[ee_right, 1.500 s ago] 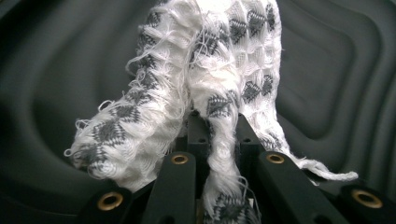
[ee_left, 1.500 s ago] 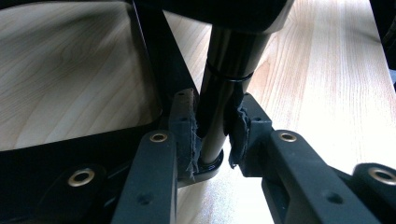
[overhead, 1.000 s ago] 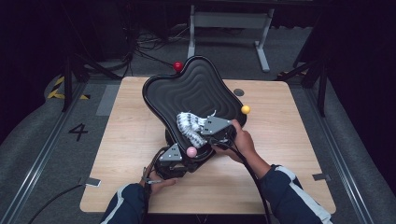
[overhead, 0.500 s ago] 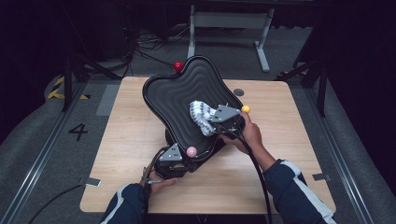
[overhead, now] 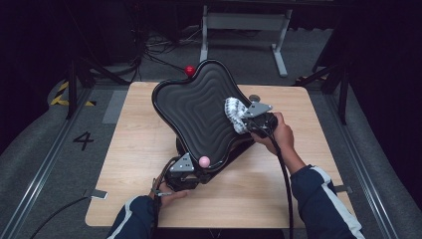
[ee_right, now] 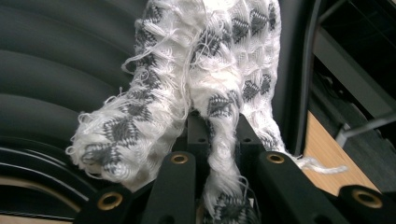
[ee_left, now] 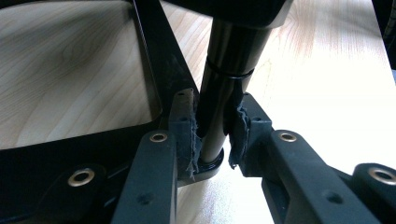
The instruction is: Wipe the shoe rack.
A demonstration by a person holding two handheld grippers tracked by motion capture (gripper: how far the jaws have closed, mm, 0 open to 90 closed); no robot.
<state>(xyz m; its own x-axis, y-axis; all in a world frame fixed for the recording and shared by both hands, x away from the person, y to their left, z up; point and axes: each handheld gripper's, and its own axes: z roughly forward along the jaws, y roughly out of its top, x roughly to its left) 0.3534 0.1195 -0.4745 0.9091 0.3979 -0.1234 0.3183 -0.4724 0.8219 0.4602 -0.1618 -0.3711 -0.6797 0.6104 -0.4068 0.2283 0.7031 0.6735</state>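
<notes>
left gripper [ee_left: 212,140]: jaws clamped on black post [ee_left: 224,88] under seat
right gripper [ee_right: 217,135]: jaws pinching cloth [overhead: 235,113] on ribbed seat [overhead: 196,112]

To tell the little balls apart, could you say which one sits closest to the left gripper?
The pink ball, right beside the left gripper; the red ball lies at the table's far edge.

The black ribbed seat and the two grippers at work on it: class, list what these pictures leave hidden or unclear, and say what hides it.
- High view: the seat covers its own base and the table beneath.
- High view: the left gripper has its jaws tucked under the seat's edge.
- Left gripper view: the post is cut off by the top edge.
- Right gripper view: the cloth hides the right gripper jaw tips and the ribs behind.
</notes>
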